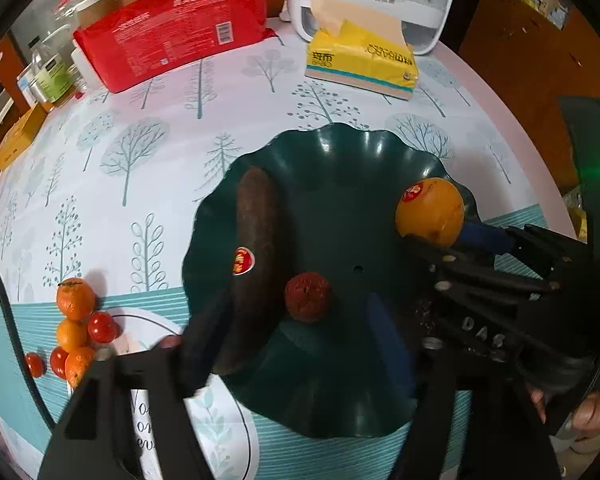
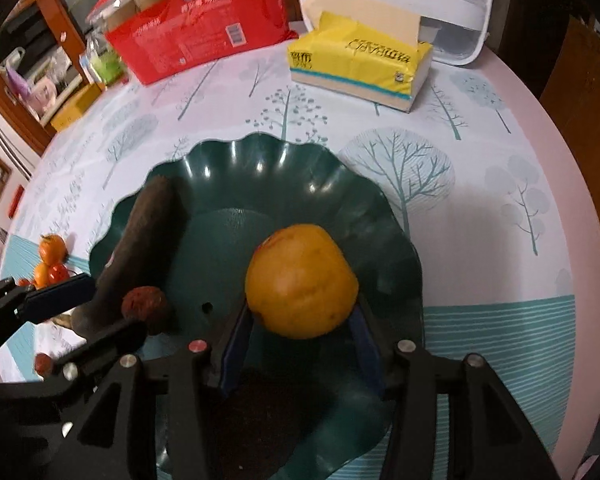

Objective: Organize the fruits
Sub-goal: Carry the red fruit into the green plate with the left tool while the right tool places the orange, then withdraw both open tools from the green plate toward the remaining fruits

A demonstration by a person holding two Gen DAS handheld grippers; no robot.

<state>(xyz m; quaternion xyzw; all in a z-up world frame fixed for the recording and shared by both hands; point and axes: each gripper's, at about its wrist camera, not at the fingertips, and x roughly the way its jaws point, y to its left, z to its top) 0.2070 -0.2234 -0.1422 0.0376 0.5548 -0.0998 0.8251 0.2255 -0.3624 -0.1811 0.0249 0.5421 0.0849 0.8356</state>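
Right gripper [image 2: 304, 332] pinches the orange [image 2: 302, 280] between blue pads, over the green bowl [image 2: 340, 184]; left gripper [image 1: 292, 344] spread wide — one finger against the dark banana [image 1: 256, 248]; red fruit [image 1: 308, 297] in bowl; small fruits [image 1: 74, 328] on cloth; tissue box [image 2: 360, 64] beyond.

The dark green bowl [image 2: 260, 168] looks like glossy moulded plastic, its fluted rim catching bright highlights. The orange [image 2: 300, 280] has a smooth, faintly dimpled skin with a dull sheen and a glossy paper sticker. The brown banana [image 1: 256, 248] is matt and leathery, also stickered. The small red fruit [image 1: 308, 298] appears rough and bumpy. The tablecloth [image 1: 140, 160] seems a smooth, printed vinyl. The tissue pack [image 2: 360, 64] and red package [image 1: 172, 28] wear shiny plastic film. Both grippers show matt black plastic with bright metal screw heads [image 2: 198, 346].
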